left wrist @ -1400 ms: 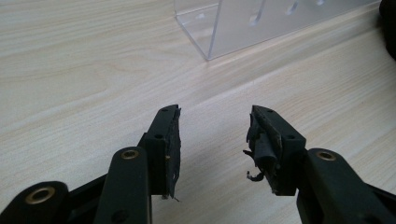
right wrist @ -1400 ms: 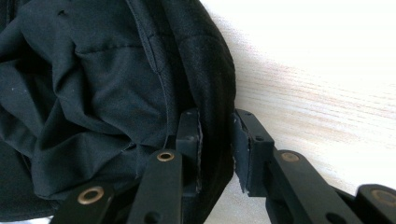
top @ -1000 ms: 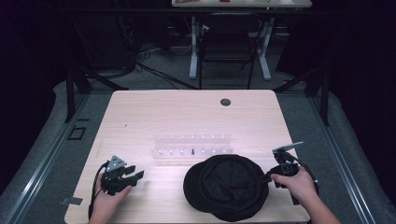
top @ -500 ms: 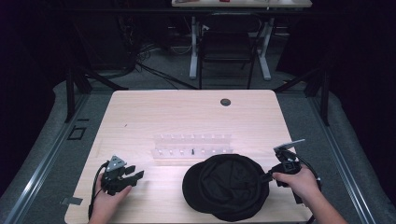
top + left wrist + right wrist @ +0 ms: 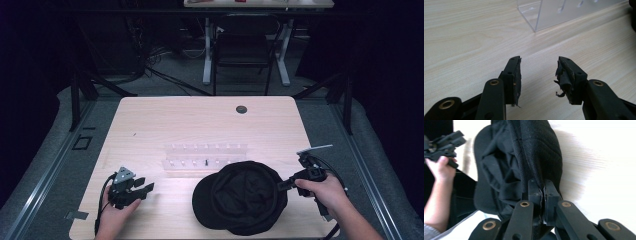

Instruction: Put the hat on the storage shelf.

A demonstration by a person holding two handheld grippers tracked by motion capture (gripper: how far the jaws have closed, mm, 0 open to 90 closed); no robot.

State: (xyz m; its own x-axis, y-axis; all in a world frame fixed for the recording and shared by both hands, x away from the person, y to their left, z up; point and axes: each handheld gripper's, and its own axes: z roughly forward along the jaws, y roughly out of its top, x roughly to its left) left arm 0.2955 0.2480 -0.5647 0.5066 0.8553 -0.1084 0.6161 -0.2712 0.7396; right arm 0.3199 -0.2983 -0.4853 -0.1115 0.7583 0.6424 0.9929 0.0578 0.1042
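The black cap (image 5: 245, 197) sits at the near right of the wooden table (image 5: 200, 125), upside down, its hollow inside facing up and its brim pointing toward the near left. In the right gripper view the cap (image 5: 524, 157) shows its dark lining and a stitched seam running straight down into the jaws. The right gripper (image 5: 281, 186) has that rim pinched: its two black jaws are pressed together with the fabric edge caught between the pads, and the right gripper (image 5: 543, 195) bites on the seam with barely a sliver of gap. The person's right hand (image 5: 325, 192) wraps the gripper's body at the cap's right side, the grey plate standing up above it and the cable trailing back along the forearm.

Just beyond the cap lies a clear acrylic rack (image 5: 205, 156), two long rows of small slots, with one small dark piece standing in the nearer row. The cap's far edge comes close to it; whether they touch cannot be told.

Over at the near left, well apart from the cap, the left gripper (image 5: 146, 189) hovers low in the left hand (image 5: 117, 212). In the left gripper view its jaws stand spread, the left gripper (image 5: 538, 75) with nothing but bare wood between the worn pads, and a corner of the rack (image 5: 564, 12) ahead.
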